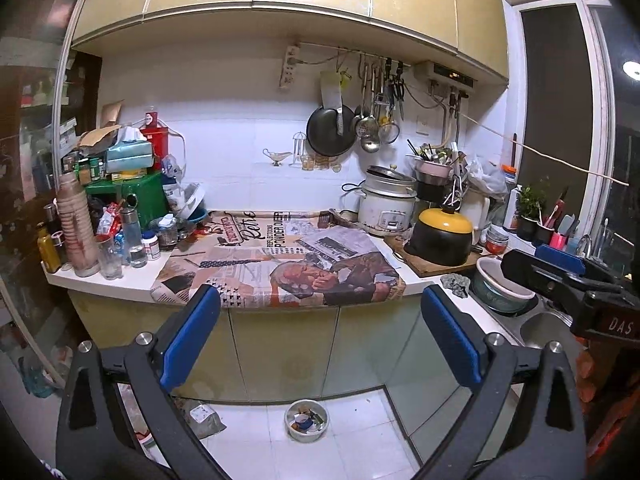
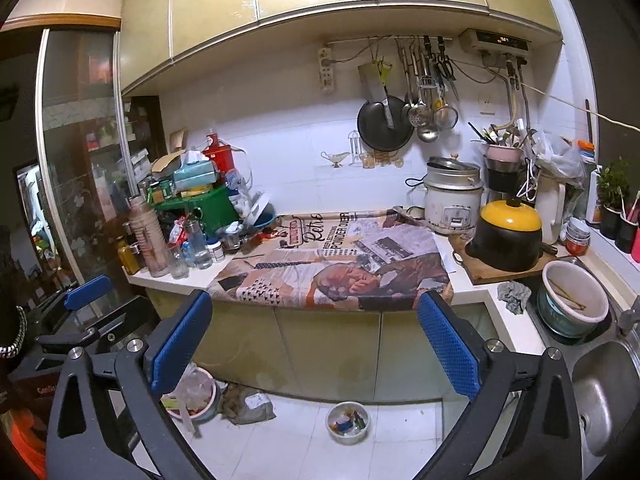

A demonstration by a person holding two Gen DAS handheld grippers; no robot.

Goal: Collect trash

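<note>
A white bowl (image 1: 306, 420) holding several scraps of trash stands on the tiled floor below the counter; it also shows in the right wrist view (image 2: 347, 422). My left gripper (image 1: 320, 332) is open and empty, held above the floor in front of the cabinet doors. My right gripper (image 2: 316, 336) is open and empty at about the same height. A pink bowl lined with a plastic bag (image 2: 196, 394) and a grey crumpled bag (image 2: 248, 400) lie on the floor to the left. The right gripper (image 1: 560, 276) also shows at the right edge of the left wrist view.
The counter carries a printed cloth (image 1: 288, 264), bottles and jars (image 1: 104, 232) at left, a rice cooker (image 1: 386, 204) and a black pot with yellow lid (image 1: 440, 236) at right. A basin (image 2: 572, 304) stands by the steel sink (image 2: 604, 392).
</note>
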